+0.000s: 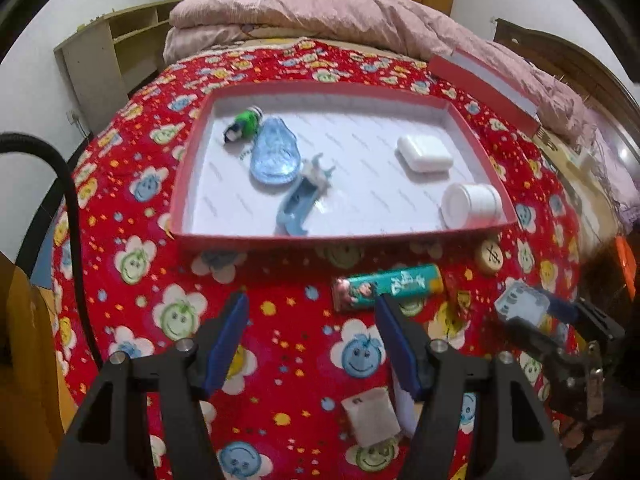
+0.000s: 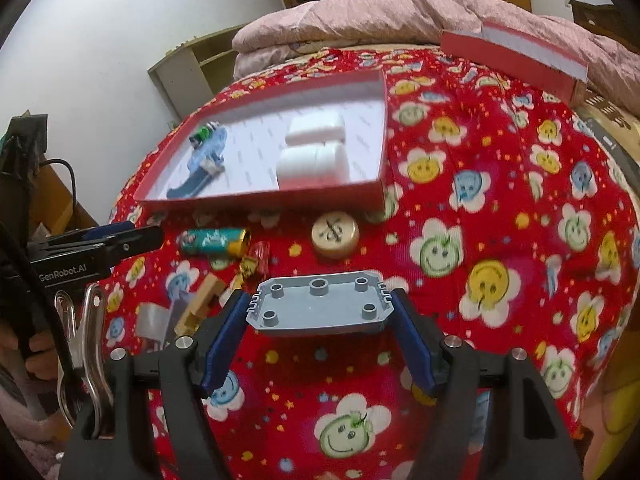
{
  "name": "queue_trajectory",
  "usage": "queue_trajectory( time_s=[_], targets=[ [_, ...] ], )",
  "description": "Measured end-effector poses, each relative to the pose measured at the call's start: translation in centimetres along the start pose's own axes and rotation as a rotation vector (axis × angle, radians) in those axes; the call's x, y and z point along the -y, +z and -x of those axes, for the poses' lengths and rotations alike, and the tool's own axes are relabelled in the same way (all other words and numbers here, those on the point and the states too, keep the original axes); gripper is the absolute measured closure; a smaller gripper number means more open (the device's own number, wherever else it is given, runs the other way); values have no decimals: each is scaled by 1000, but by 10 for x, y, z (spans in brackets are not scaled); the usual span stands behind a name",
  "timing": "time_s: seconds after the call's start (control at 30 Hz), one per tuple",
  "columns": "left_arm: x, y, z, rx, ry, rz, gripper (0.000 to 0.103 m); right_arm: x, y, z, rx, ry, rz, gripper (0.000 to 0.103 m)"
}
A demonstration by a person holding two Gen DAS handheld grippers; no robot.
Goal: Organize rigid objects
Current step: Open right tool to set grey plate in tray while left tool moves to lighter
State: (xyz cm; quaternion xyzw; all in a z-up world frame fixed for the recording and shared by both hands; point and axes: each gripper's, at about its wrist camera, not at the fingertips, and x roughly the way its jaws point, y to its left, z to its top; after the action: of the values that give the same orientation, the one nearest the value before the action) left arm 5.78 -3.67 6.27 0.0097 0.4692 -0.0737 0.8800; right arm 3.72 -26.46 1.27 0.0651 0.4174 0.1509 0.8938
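Observation:
A red-walled box (image 1: 188,168) (image 2: 264,200) lies on the red smiley blanket. In it are a clear blue dish (image 1: 276,152), a green toy (image 1: 244,124), a blue clip (image 1: 298,204), a white case (image 1: 424,152) and a white jar (image 1: 472,204) (image 2: 312,166). My right gripper (image 2: 320,304) is shut on a grey studded plate (image 2: 320,304) (image 1: 520,304), held above the blanket in front of the box. My left gripper (image 1: 312,308) is open and empty, just before a teal lighter (image 1: 388,286) (image 2: 214,242). A round wooden chess piece (image 1: 491,258) (image 2: 335,234) lies by the box's front wall.
A white square piece (image 1: 370,416) lies between my left fingers' bases. Wooden blocks (image 2: 200,304), a candy wrapper (image 2: 256,262) and a grey piece (image 2: 154,320) lie left of the right gripper. The red box lid (image 2: 516,56) (image 1: 484,84) sits at the back right by the pink quilt (image 1: 312,8).

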Motion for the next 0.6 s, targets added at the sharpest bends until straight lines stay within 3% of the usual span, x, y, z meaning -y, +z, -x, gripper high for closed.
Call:
queue_trajectory(
  time_s=[0.27, 0.6],
  targets=[
    [11, 0, -12, -12, -13, -15, 34, 0, 5, 1, 13, 0, 9, 31],
    [4, -2, -15, -4, 2, 3, 34, -13, 64, 3, 114, -4, 54, 31]
  ],
)
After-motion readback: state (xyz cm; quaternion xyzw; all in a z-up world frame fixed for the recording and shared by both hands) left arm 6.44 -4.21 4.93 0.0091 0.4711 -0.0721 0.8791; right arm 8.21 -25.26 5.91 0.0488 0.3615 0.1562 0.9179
